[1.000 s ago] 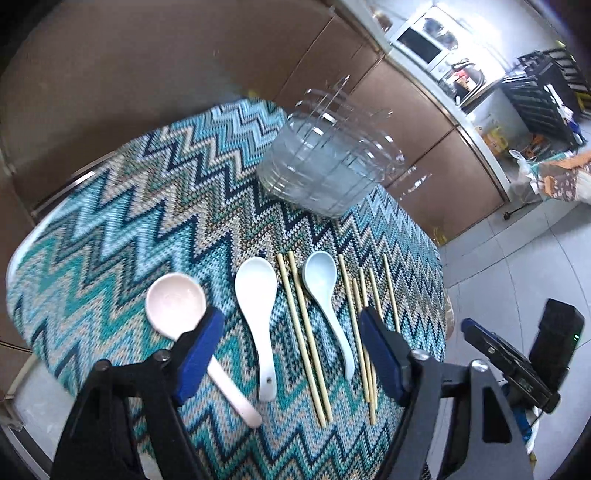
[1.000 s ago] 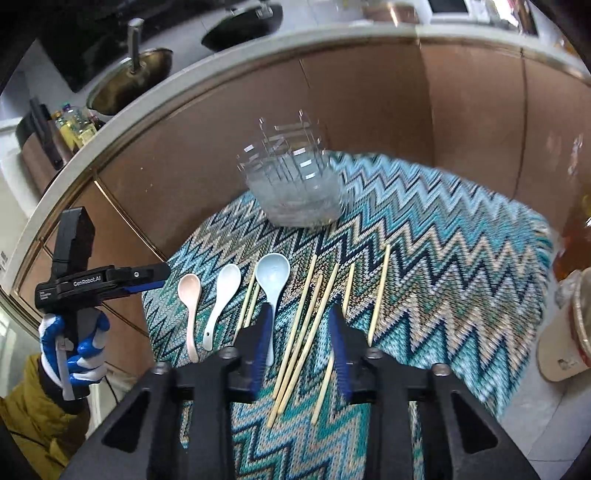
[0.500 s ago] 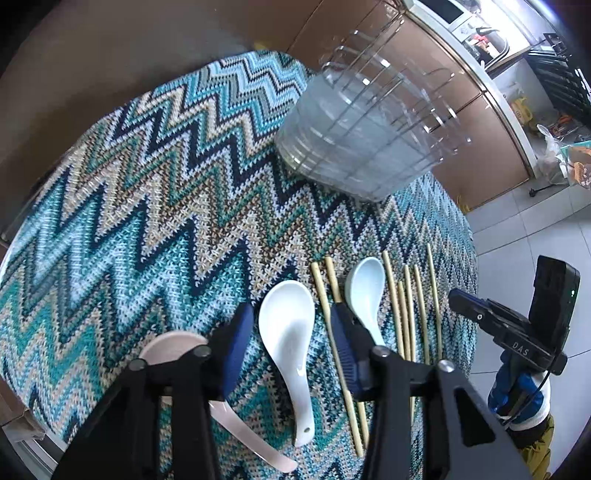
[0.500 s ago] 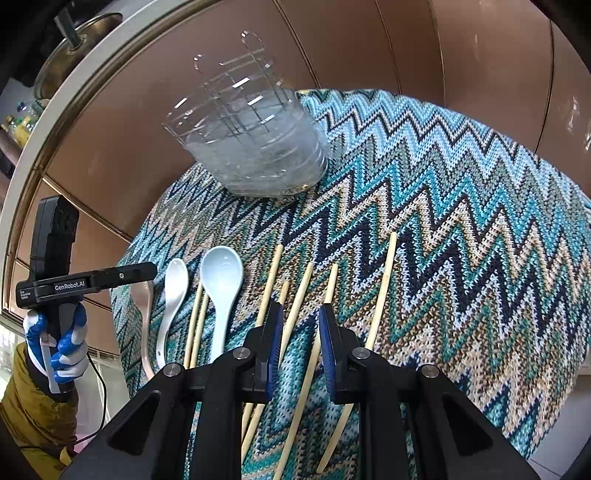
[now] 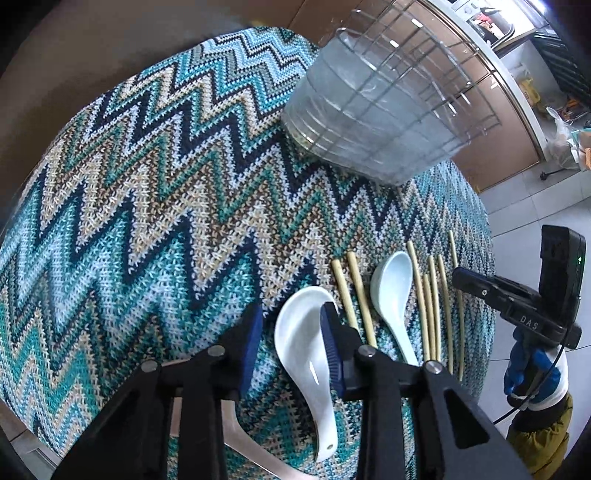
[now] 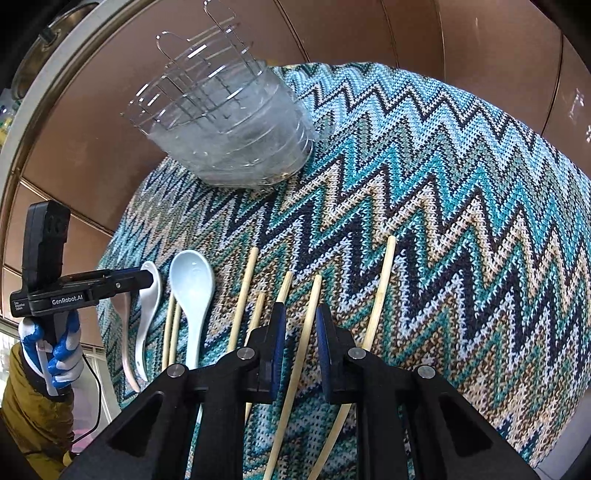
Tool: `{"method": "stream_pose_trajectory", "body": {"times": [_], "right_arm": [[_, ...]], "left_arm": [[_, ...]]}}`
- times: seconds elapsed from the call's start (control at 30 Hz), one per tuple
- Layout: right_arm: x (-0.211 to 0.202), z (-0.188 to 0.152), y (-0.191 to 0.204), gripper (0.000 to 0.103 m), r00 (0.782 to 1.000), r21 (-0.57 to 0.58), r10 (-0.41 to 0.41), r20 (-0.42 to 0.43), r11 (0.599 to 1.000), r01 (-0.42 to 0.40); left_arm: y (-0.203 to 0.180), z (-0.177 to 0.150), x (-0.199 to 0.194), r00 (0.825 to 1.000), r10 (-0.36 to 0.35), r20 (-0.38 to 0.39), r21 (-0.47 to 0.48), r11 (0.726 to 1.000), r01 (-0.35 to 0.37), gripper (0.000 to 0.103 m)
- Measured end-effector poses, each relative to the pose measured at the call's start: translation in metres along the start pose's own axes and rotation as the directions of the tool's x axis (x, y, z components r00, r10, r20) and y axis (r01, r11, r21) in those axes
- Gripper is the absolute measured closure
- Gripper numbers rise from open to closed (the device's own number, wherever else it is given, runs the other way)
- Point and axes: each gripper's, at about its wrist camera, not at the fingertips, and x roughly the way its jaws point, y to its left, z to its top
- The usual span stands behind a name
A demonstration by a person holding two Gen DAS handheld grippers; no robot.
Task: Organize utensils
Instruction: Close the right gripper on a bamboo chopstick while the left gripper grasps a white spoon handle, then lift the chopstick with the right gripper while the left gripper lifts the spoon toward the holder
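Note:
On a zigzag-patterned cloth [image 5: 147, 221] three soup spoons and several wooden chopsticks lie in a row. My left gripper [image 5: 291, 328] hovers low over the white spoon [image 5: 301, 365]. Its jaws are closing, the spoon's bowl partly between them, and the pads do not press on it. A pink spoon [image 5: 240, 439] lies half hidden under the left finger. The pale blue spoon [image 5: 391, 288] is further right. My right gripper [image 6: 300, 328] straddles one chopstick [image 6: 313, 295]; its jaws are closing, with a gap on each side of the stick.
A clear plastic utensil holder [image 5: 369, 110] with a wire rack inside stands at the far side of the round table, also in the right wrist view as the holder [image 6: 229, 122]. Brown cabinet doors [image 6: 369, 33] run behind. Tiled floor [image 5: 535, 206] lies beyond the table's edge.
Both grippers have come down closer to the table. The left jaws narrowed from wide to a small gap over the white spoon. The right jaws narrowed around one chopstick.

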Motion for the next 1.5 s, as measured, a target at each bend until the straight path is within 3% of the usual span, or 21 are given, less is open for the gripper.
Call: {"method": "stream_pose_trajectory", "body": {"times": [0.43, 0.63, 0.87, 1.17, 1.5], "right_arm": [[0.045, 0.017, 0.016, 0.087, 0.995, -0.028, -0.069, -0.068, 0.997, 0.067], [0.06, 0.024, 0.026, 0.092, 0.992, -0.043, -0.091, -0.082, 0.995, 0.088], [0.062, 0.018, 0.031, 0.095, 0.993, -0.035, -0.094, -0.07, 0.995, 0.092], [0.023, -0.006, 0.04, 0.098, 0.998, -0.042, -0.068, 0.014, 0.997, 0.068], [-0.059, -0.054, 0.064, 0.098, 0.983, -0.08, -0.043, 0.181, 0.995, 0.058]], "left_arm": [[0.006, 0.018, 0.014, 1.0, -0.012, -0.009, 0.022, 1.0, 0.012, 0.077], [0.006, 0.012, 0.015, 1.0, 0.013, 0.008, 0.039, 0.999, -0.014, 0.092], [0.0, -0.003, 0.005, 0.999, 0.016, 0.043, 0.048, 0.999, -0.018, 0.098], [-0.009, -0.03, -0.037, 0.989, 0.026, 0.149, 0.063, 0.997, -0.035, 0.099], [-0.04, -0.065, -0.112, 0.948, 0.062, 0.311, 0.111, 0.989, -0.101, 0.099]]}}
